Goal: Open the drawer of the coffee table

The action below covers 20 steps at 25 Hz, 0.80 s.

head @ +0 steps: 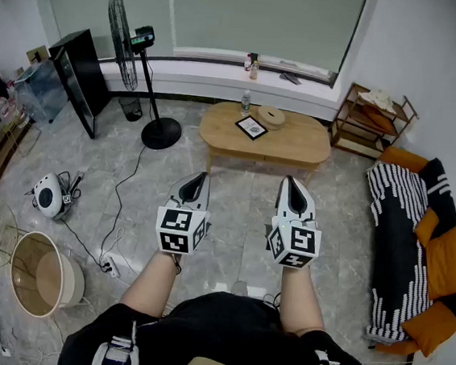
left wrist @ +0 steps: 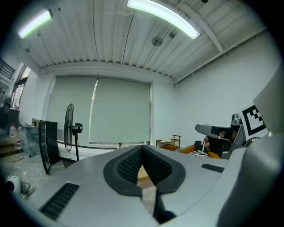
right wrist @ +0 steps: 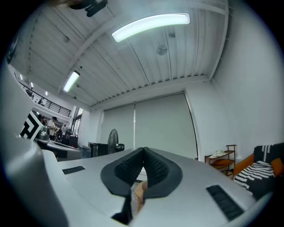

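1. Coffee table (head: 297,138) stands at 12 o'clock, well apart from us; we cannot pick out its drawer from here.
2. Left gripper (head: 198,181) and right gripper (head: 292,186) point toward it, jaws pressed together and empty. We judge this a carry pose before the approach.
3. Fan (head: 124,33) at 10 o'clock, sofa (head: 416,238) at 3.

Tan wooden coffee table (head: 301,142), black-and-white striped blanket (head: 399,194) on an orange sofa (head: 446,264), grey marbled floor (head: 243,197).

Open tiled floor (head: 241,207) runs straight ahead to the near side of the bench (head: 296,148). On the left, a standing fan (head: 161,133) and its trailing cable (head: 118,198) intrude; the sofa (head: 404,237) hems the right.
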{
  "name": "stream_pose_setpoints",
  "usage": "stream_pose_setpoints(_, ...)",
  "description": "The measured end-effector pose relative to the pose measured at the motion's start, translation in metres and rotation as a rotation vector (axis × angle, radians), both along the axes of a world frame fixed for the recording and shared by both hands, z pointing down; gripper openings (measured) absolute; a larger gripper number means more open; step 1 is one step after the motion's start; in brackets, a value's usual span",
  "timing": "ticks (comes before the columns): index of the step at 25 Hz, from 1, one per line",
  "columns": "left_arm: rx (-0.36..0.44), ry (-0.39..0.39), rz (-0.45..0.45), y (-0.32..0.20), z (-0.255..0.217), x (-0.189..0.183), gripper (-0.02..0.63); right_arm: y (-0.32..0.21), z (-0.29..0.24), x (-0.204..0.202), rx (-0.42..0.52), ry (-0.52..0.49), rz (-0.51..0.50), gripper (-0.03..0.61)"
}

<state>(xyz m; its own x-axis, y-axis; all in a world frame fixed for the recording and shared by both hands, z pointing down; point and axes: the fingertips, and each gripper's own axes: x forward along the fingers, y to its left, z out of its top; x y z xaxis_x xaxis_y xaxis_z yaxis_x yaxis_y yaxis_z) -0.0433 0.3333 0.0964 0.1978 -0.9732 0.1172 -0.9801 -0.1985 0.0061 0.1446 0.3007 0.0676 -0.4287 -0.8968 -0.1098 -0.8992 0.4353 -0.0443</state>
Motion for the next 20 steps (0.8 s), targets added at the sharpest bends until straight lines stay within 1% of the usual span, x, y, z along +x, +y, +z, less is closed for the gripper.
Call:
stream_pose_setpoints(4,-0.008,0.009,0.001,-0.013,0.004,0.007,0.02,-0.012,0.003,0.008,-0.001,0.001,-0.002,0.014)
stream_pose_setpoints(10,-0.014,-0.013,0.001,-0.029,0.004,0.017,0.02,-0.031,0.011,0.014,-0.024,0.008,0.006,0.014)
stream_pose_setpoints(20,-0.015,-0.041,-0.016,-0.062,0.004,0.035,0.02,-0.068,0.019,0.025,-0.039,0.012,-0.022,0.015)
